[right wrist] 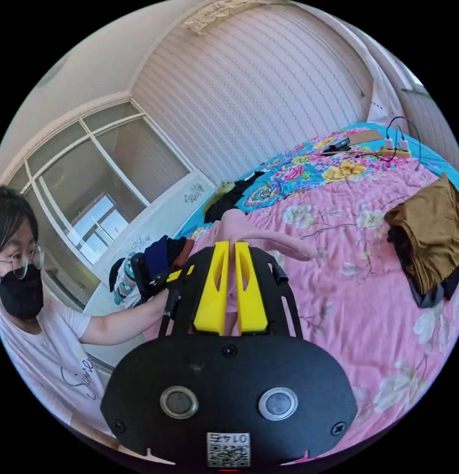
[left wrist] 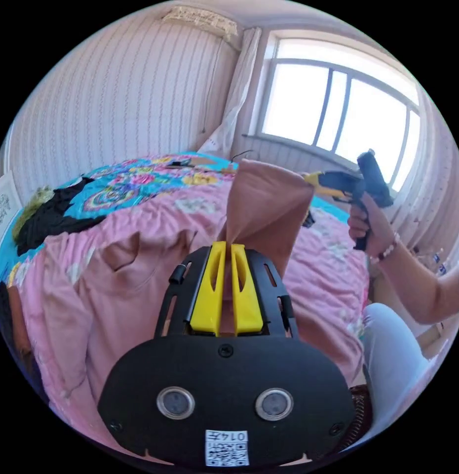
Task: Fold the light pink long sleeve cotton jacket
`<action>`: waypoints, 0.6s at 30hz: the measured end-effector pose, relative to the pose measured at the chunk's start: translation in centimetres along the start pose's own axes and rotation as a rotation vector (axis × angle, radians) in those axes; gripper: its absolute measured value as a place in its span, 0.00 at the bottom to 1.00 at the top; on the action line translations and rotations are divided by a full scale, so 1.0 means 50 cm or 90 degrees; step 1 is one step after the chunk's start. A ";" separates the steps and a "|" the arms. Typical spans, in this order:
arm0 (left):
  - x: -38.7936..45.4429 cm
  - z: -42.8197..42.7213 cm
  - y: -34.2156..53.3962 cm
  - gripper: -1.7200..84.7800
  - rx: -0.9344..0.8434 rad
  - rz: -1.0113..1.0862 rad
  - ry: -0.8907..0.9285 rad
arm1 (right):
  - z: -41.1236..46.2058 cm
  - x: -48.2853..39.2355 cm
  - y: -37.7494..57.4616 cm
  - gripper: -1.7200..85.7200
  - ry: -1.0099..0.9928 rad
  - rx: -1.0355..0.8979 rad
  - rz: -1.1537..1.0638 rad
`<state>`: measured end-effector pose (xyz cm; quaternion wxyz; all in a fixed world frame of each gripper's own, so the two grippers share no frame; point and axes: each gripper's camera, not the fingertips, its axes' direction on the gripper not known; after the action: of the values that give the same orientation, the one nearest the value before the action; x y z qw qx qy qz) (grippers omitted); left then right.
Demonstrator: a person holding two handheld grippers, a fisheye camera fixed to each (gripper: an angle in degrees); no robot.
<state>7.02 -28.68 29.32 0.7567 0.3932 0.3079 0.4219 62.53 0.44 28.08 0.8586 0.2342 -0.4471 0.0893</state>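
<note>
Both grippers pinch the light pink jacket [left wrist: 116,296], which sprawls over the near side of the flowered bedspread [right wrist: 367,296]. The left gripper [left wrist: 228,247] lifts a fold of it upright; the right gripper [right wrist: 228,247] clamps another bunch. A brown garment [right wrist: 432,237] lies far right

A pink flowered bedspread [right wrist: 367,296] covered the bed. A brown folded garment [right wrist: 429,237] lay on it, near a power strip [right wrist: 395,150]. A window [left wrist: 338,113] glowed bright.
</note>
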 end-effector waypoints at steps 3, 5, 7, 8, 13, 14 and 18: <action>0.067 0.106 -0.084 0.05 -0.021 0.027 0.097 | -0.155 -0.005 0.086 0.05 0.124 0.016 0.010; 0.104 0.178 -0.102 0.06 -0.071 0.043 0.096 | -0.202 0.024 0.134 0.06 0.178 -0.017 0.037; 0.143 0.243 -0.101 0.07 -0.133 0.064 0.108 | -0.279 0.079 0.188 0.08 0.200 0.015 0.086; 0.151 0.253 -0.099 0.07 -0.142 0.067 0.106 | -0.300 0.091 0.195 0.08 0.202 0.034 0.091; 0.184 0.309 -0.081 0.07 -0.248 0.095 0.023 | -0.395 0.253 0.193 0.09 0.300 0.085 0.176; 0.183 0.312 -0.079 0.07 -0.255 0.093 0.015 | -0.394 0.278 0.195 0.10 0.305 0.069 0.198; 0.162 0.337 -0.063 0.08 -0.292 0.065 -0.047 | -0.359 0.403 0.253 0.18 0.365 -0.043 0.274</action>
<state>25.39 -28.28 34.00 0.8145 0.2413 0.1563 0.5039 82.74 19.00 39.67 0.9180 0.0714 -0.2299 0.3152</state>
